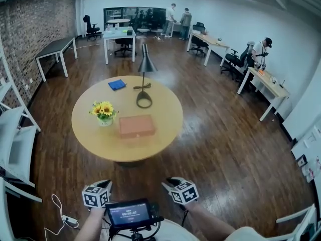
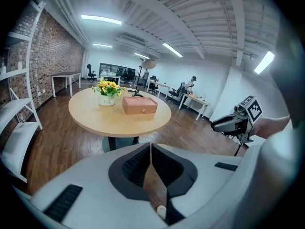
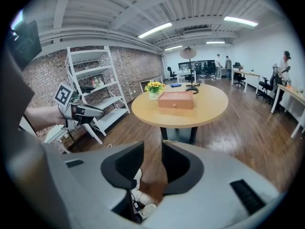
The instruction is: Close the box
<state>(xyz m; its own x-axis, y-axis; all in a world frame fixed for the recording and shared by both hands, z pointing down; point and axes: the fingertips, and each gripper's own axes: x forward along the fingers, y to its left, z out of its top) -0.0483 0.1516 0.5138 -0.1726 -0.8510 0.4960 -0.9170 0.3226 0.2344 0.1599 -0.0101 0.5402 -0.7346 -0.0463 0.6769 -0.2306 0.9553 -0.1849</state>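
Note:
A salmon-pink box point(image 1: 136, 126) lies on the round wooden table point(image 1: 90, 140) with its lid down; it also shows as the box point(image 2: 139, 105) in the left gripper view and the box point(image 3: 176, 100) in the right gripper view. Both grippers hang low near my body, well short of the table and over the floor. My left gripper point(image 1: 106, 184) has its jaws pressed together with nothing between them, as the left gripper point(image 2: 150, 149) shows in its own view. My right gripper point(image 1: 170, 181) stands open, and the right gripper point(image 3: 152, 152) holds nothing in its narrow gap.
On the table stand a pot of sunflowers point(image 1: 104, 112), a black desk lamp point(image 1: 144, 87) and a blue cloth point(image 1: 117, 85). A white shelf unit point(image 3: 90, 87) and a white chair point(image 1: 15, 147) stand at my left. A cable point(image 1: 60, 214) lies on the floor. People work at far desks.

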